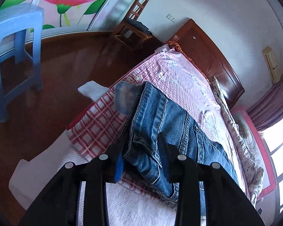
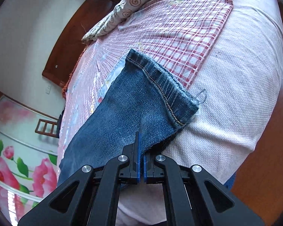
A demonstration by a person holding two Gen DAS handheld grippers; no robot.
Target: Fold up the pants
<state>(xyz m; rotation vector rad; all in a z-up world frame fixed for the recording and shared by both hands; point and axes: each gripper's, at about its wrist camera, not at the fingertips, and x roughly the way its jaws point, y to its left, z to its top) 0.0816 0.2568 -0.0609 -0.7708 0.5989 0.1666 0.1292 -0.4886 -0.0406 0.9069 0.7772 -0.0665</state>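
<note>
Blue denim pants lie on a bed. In the left wrist view the waistband end of the pants [image 1: 160, 116] hangs bunched between the fingers of my left gripper [image 1: 143, 150], which is closed onto the fabric with a wide fold between the pads. In the right wrist view the hemmed leg end of the pants [image 2: 141, 98] spreads ahead of my right gripper [image 2: 141, 141], whose blue pads are pressed together on the leg's near edge.
The bed has a pink checked sheet [image 1: 179, 75] over a white mattress cover [image 2: 235, 94]. A floral pillow [image 2: 122, 5] lies by the wooden headboard [image 1: 207, 52]. A blue plastic stool [image 1: 15, 56] and a wooden chair [image 1: 133, 24] stand on the dark floor.
</note>
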